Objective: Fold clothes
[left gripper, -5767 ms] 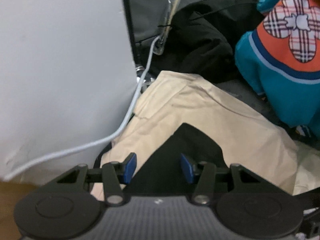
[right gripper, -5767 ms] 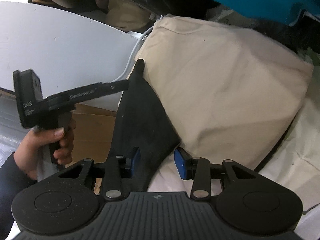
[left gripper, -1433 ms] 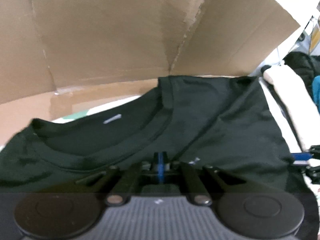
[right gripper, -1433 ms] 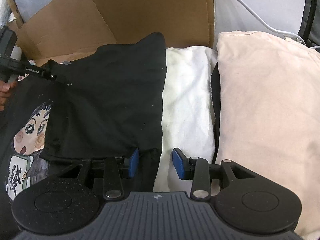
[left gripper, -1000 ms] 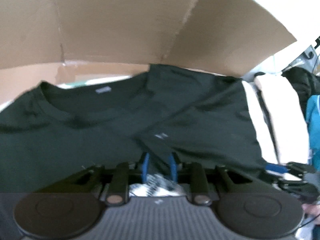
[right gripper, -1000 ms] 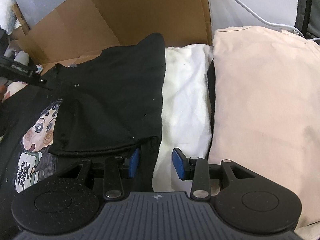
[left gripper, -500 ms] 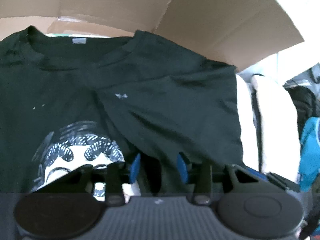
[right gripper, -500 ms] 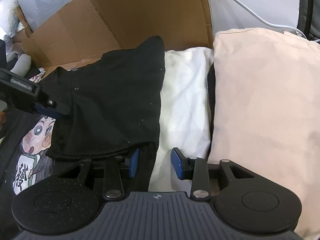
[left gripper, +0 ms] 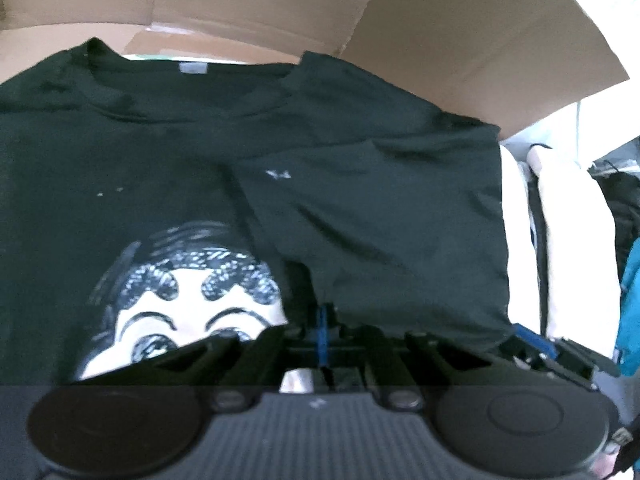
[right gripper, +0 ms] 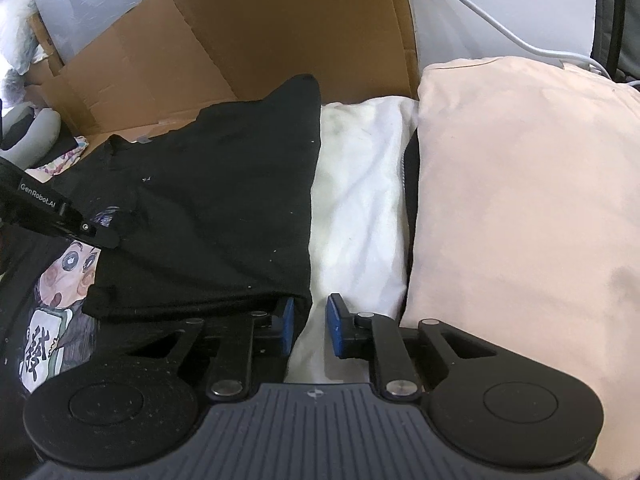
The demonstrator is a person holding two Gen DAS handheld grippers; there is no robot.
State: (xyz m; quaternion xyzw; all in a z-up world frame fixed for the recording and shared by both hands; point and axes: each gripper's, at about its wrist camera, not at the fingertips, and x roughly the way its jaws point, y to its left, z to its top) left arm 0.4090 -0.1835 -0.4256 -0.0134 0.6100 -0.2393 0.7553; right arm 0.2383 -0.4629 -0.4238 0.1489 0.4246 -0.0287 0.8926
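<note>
1. The black T-shirt (left gripper: pixel 168 168) lies spread flat, face up, its neckline toward a wall of flattened cardboard (left gripper: pixel 280 4) that stands along the far edge of the surface.
2. A cartoon face print (left gripper: pixel 180 304) shows on its chest; a small grey label (left gripper: pixel 193 67) sits inside the collar.
3. The shirt's right-hand side, sleeve included, is folded over the front as a flap (right gripper: pixel 224 208), which hides part of the print and ends in a straight edge along the shirt's right side.
4. The left gripper (left gripper: pixel 322 320) points steeply down at the flap's near hem, its blue pads pressed together. They appear to pinch the black cloth at the hem, though blur keeps the bite from being clear.
5. In the right wrist view the left gripper (right gripper: pixel 106 240) reaches in from the left edge and its tip meets the flap's inner edge just above the print.
6. The right gripper (right gripper: pixel 310 322) sits at the flap's near right corner. Its jaws are closing but a gap stands between them: the left pad (right gripper: pixel 287 322) lies against the black hem, and only white cloth shows in the gap.
7. A folded white garment (right gripper: pixel 360 208) lies just beside the shirt's right edge, touching it.
8. A folded beige garment (right gripper: pixel 520 208) lies beyond that, with a dark strip between the two.
9. A white cable (right gripper: pixel 480 16) runs over the pale panel behind the beige garment.
</note>
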